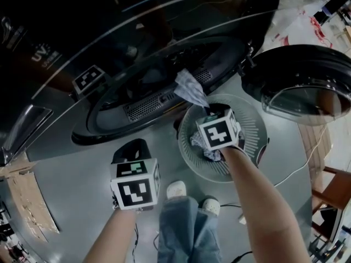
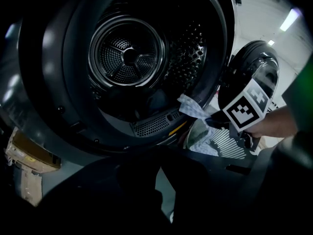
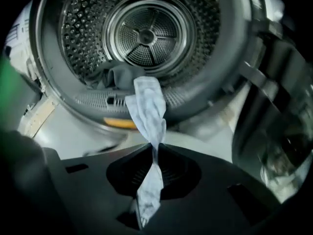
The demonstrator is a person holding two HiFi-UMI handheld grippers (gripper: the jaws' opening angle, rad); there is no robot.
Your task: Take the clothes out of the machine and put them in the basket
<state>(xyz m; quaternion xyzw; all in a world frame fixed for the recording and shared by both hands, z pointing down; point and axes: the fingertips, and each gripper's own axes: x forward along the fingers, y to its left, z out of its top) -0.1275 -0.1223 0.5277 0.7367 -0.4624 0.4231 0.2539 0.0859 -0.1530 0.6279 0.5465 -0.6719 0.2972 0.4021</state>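
Pale cloth [image 3: 148, 112], pinched in right gripper [image 3: 155, 150], trails from drum [image 3: 146, 33] toward basket [image 1: 255, 127] for dropping; left gripper [image 1: 131, 147] clenched, seemingly empty.

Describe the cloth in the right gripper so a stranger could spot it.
Look at the dark machine's open drum. From its lower lip a pale blue-grey cloth stretches to the right gripper, which pinches it above the slatted basket. Unlike the dark garment behind it, it is light and twisted into a strip.
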